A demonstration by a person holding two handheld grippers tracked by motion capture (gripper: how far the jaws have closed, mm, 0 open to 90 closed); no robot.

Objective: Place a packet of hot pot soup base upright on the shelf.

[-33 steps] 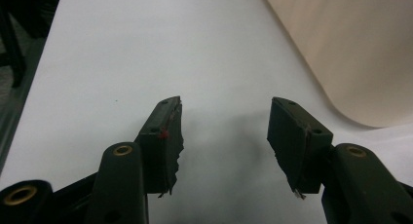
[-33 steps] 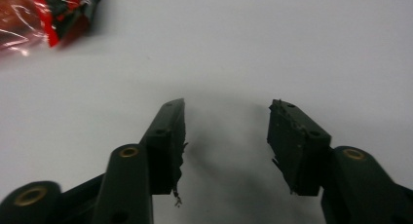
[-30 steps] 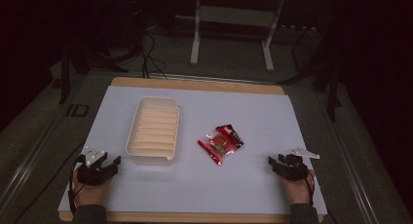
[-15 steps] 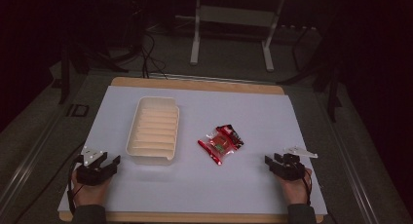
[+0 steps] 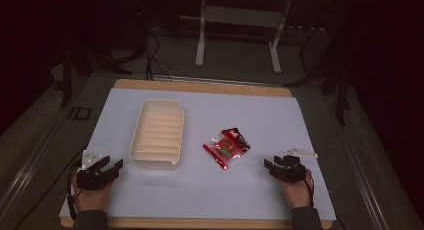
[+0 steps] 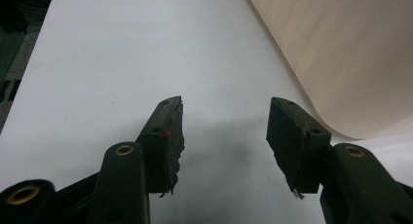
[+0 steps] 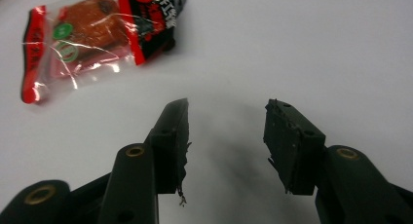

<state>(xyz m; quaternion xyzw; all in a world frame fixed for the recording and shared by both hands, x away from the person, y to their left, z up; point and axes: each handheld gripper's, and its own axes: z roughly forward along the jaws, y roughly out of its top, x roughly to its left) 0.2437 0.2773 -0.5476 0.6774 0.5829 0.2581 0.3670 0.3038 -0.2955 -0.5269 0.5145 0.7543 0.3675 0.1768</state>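
On the bench, both grippers, left (image 5: 111, 166) and right (image 5: 276, 166), rest with fingers apart, empty. Risk: crinkly packet (image 5: 226, 146) slips from a shallow edge pinch, missing tray (image 5: 157, 133).

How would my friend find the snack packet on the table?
Look at the white table. In its middle, right of the long cream tray, lies the snack packet. It is the one shiny red thing there, clear in the middle with brown food inside.
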